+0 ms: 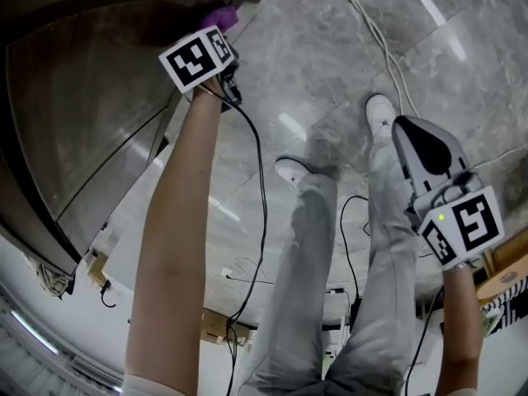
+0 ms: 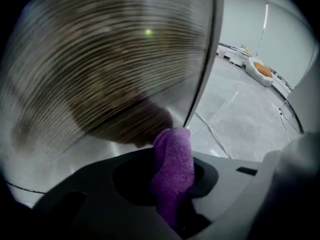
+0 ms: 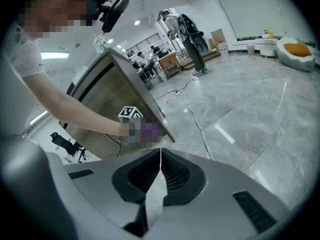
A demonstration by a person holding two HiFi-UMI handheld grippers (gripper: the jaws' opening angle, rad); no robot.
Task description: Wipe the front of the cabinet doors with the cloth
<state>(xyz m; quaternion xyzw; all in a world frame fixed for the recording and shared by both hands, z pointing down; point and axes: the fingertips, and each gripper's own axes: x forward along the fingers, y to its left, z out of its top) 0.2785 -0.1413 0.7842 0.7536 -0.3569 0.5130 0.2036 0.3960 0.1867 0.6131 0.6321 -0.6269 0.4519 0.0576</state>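
A purple cloth [image 2: 172, 171] is clamped between the jaws of my left gripper [image 2: 170, 184], its free end up against the wood-grain cabinet door [image 2: 100, 69]. From the head view the left gripper [image 1: 216, 25] reaches to the cabinet door's [image 1: 91, 114] lower corner, where a bit of purple cloth [image 1: 219, 17] shows past the marker cube. My right gripper [image 1: 422, 143] hangs away from the cabinet, over the floor, jaws closed together with nothing between them. The right gripper view shows the jaws [image 3: 160, 151] meeting, and the cabinet [image 3: 117, 101] with the cloth [image 3: 150, 131] farther off.
Grey marble floor [image 1: 330, 48] lies below, with a white cable [image 1: 375, 35] running across it. The person's legs and white shoes [image 1: 379, 114] stand between the grippers. A black cable [image 1: 260, 188] trails from the left gripper. Desks, a machine [image 3: 192, 39] and beanbags [image 3: 295, 51] stand far off.
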